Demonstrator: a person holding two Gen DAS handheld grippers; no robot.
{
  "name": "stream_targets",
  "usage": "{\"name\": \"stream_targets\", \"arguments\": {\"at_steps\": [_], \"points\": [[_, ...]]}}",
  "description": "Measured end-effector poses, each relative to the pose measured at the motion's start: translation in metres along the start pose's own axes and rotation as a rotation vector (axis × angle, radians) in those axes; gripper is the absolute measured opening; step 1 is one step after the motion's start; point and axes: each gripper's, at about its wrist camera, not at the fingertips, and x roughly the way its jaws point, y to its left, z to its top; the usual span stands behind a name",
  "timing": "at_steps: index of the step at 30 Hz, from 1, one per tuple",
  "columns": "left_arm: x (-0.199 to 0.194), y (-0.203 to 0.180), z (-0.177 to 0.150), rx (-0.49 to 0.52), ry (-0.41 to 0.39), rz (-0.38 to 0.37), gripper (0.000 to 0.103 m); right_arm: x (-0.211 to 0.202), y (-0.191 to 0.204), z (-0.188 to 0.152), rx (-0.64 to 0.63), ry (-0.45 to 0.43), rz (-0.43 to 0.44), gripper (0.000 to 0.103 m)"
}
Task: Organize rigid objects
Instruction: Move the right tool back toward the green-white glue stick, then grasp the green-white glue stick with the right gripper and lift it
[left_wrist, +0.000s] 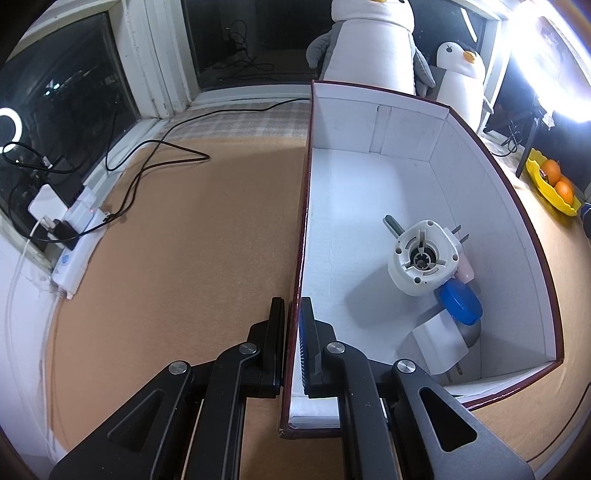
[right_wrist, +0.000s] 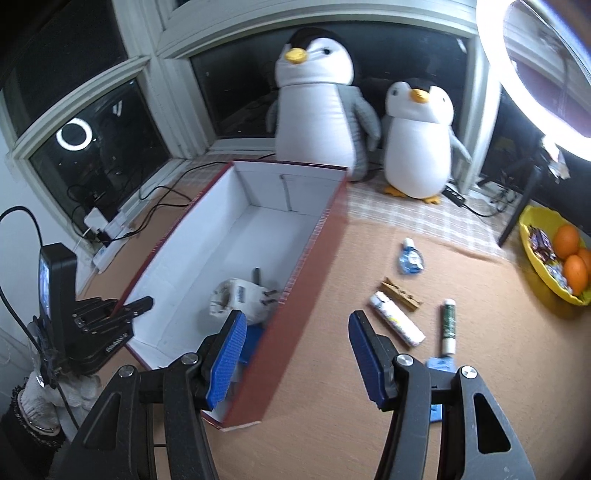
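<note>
Pinching the box (left_wrist: 301, 236) wall — left claw (left_wrist: 291, 314) clamped; right claw (right_wrist: 297, 332) open, empty.

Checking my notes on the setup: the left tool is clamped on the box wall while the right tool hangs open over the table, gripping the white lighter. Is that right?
Not quite. The right tool is open but empty; the white lighter lies on the table beyond it, as the right wrist view shows. The left tool is indeed clamped on the box wall.

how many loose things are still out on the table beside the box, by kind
correction tape: 1
clothespin: 1
white tube: 1
green stick: 1
blue piece, partly hidden by the right gripper: 1
total: 5
</note>
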Motion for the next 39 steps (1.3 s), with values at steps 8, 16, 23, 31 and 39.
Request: {"name": "stream_targets", "arguments": {"at_steps": [8, 16, 23, 31, 39], "points": [[0.001, -0.002, 0.001, 0.016, 0.012, 0.006, 0.006, -0.013, -0.054, -0.021, 0.089, 0.01, -0.079, 0.055], [0.002, -0.004, 0.002, 0.026, 0.02, 0.016, 0.006, -0.012, -0.122, -0.053, 0.212, 0.052, -0.18, 0.055], [0.003, -0.006, 0.004, 0.042, 0.032, 0.029, 0.006, 0.006, -0.157, -0.057, 0.299, 0.07, -0.171, 0.055], [0.005, -0.007, 0.004, 0.035, 0.037, 0.041, 0.006, 0.046, -0.169, -0.042, 0.323, 0.112, -0.133, 0.055], [0.006, -0.007, 0.005, 0.028, 0.042, 0.045, 0.006, 0.09, -0.17, -0.027, 0.283, 0.186, -0.154, 0.046]]}}
